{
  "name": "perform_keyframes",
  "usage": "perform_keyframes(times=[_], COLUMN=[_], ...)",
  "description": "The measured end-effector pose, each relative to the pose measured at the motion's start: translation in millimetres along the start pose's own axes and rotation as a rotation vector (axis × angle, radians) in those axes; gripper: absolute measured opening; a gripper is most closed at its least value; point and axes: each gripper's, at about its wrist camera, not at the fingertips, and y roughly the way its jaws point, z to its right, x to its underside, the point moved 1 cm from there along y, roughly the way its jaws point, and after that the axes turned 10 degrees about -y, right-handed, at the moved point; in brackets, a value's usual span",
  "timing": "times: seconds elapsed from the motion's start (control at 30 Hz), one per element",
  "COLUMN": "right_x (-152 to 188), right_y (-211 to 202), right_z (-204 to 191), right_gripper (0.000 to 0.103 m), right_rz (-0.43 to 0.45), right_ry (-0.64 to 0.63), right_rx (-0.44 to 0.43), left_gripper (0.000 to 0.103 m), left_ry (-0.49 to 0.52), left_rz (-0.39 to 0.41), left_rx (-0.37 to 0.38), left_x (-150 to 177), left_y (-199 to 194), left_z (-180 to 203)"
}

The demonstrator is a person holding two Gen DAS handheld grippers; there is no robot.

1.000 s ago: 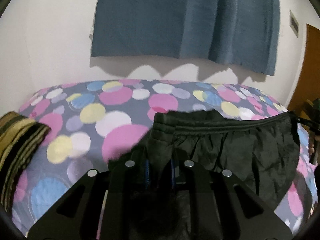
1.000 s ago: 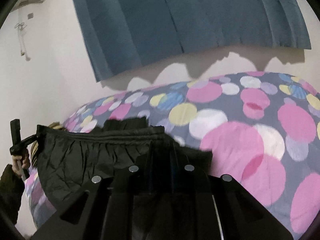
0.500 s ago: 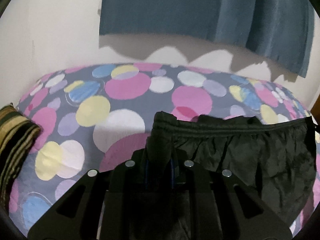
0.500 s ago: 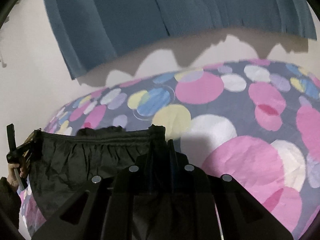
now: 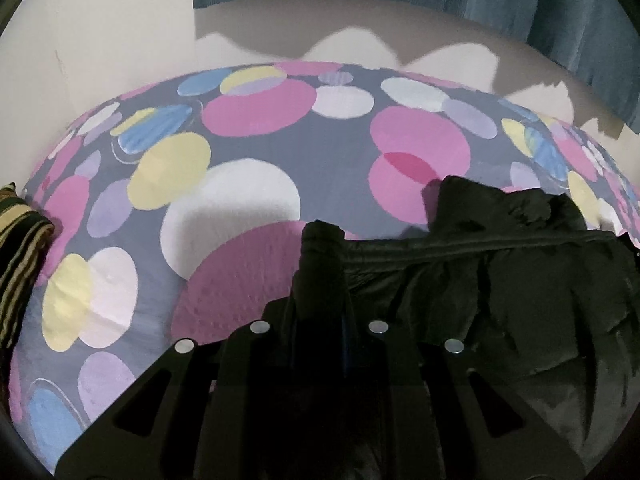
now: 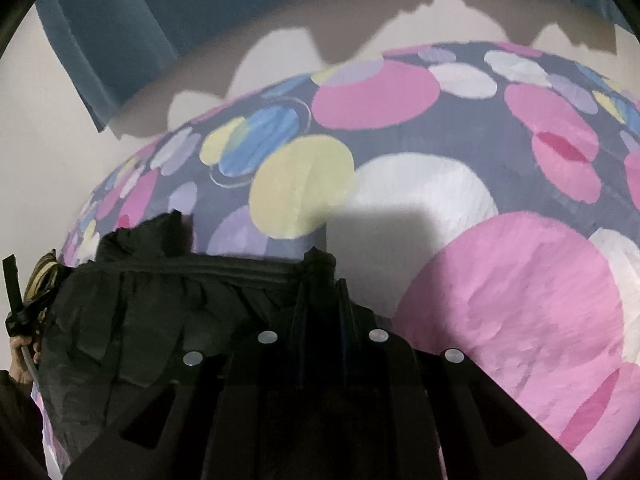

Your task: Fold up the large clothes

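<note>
Currently both grippers pitch steeply down toward the bed, each pinching one end of the waistband of the black crinkled elastic-waist garment [image 5: 500,292].

Left gripper [image 5: 320,280]: jaws pressed nearly together, a bunched corner of black fabric sticking up between the fingertips. The waistband runs off to the right of the frame, roughly level, with cloth sagging in folds below it. A lump of the same black fabric pokes up behind the band.

Right gripper [image 6: 320,284]: same story, jaws clamped on the opposite waistband corner, a small tuft of fabric above the tips. The band stretches left across its view to the left gripper, seen at the far left edge with a hand [image 6: 22,364] wrapped round its handle.

Garment hangs between the two tools, low over the grey bedsheet printed with pink, yellow, white and blue circles [image 5: 240,112]; cannot tell whether its lower part touches the sheet.

Behind the bed: pale wall with a blue-grey curtain [image 6: 168,12] hanging above. Striped brown-and-gold cushion [image 5: 18,248] at the bed's left edge in the left view.
</note>
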Motion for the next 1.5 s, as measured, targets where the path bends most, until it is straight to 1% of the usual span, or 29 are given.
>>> perform_keyframes(times=[0.2,0.33,0.7,0.9,0.97,1.0,1.07,1.13,1.17,1.2,1.27,1.3,1.33,1.37,1.4,1.47,1.5], right_x=[7.2,10.8,13.8,12.9,11.7,11.2,11.4,13.0,14.0,15.1,19.9,24.9,30.3,36.5,45.7,63.1,76.2], right_y=[20.6,26.1,29.9,28.0,24.7,21.8,15.0,1.6,-5.8,-16.7,-36.6,-50.3,-62.6,-74.4,-89.5,-111.5,-122.9], right_z=[5.5,10.5,12.7,13.6,14.7,15.4,16.9,18.4,18.9,19.0,17.6,15.6,13.3,10.2,5.7,-2.5,-6.0], right_gripper=[0.014,0.015,0.016,0.016,0.022,0.024,0.039,0.047,0.051,0.052,0.056,0.057,0.06,0.064,0.066,0.069,0.07], right_rz=[-0.051,-0.051,-0.037,-0.036,-0.034,-0.033,-0.023,0.008,0.027,0.051,0.085,0.105,0.122,0.139,0.157,0.181,0.185], right_ry=[0.022,0.05,0.055,0.065,0.073,0.08,0.088,0.103,0.11,0.121,0.145,0.161,0.17,0.177,0.184,0.196,0.207], right_rx=[0.001,-0.015,-0.022,-0.031,-0.042,-0.042,-0.031,-0.026,-0.032,-0.037,-0.052,-0.078,-0.104,-0.124,-0.135,-0.154,-0.169], left_gripper=[0.016,0.016,0.017,0.019,0.023,0.026,0.032,0.051,0.054,0.056,0.057,0.06,0.064,0.066,0.069,0.07,0.07], left_ry=[0.0,-0.008,-0.026,-0.022,-0.021,-0.027,-0.053,-0.091,-0.122,-0.139,-0.17,-0.188,-0.201,-0.212,-0.234,-0.273,-0.308], left_rz=[-0.026,-0.028,-0.023,-0.026,-0.019,-0.013,-0.006,-0.004,0.0,0.004,0.02,0.037,0.049,0.059,0.076,0.087,0.08], left_rx=[-0.002,0.008,0.026,0.017,0.01,0.007,0.019,0.049,0.087,0.104,0.13,0.155,0.177,0.19,0.206,0.242,0.267], left_x=[6.2,7.9,13.4,10.8,8.8,7.5,5.6,4.6,4.7,4.9,8.1,12.9,18.6,23.7,34.1,54.5,72.4], left_y=[17.4,22.2,29.4,28.5,24.3,21.0,12.1,1.5,-8.2,-15.6,-34.3,-49.3,-62.0,-71.4,-85.8,-105.8,-117.7], left_z=[1.0,0.0,-2.3,-1.2,-1.0,-2.0,-6.9,-13.1,-18.4,-21.4,-29.0,-34.0,-38.7,-41.8,-47.7,-59.3,-68.0])
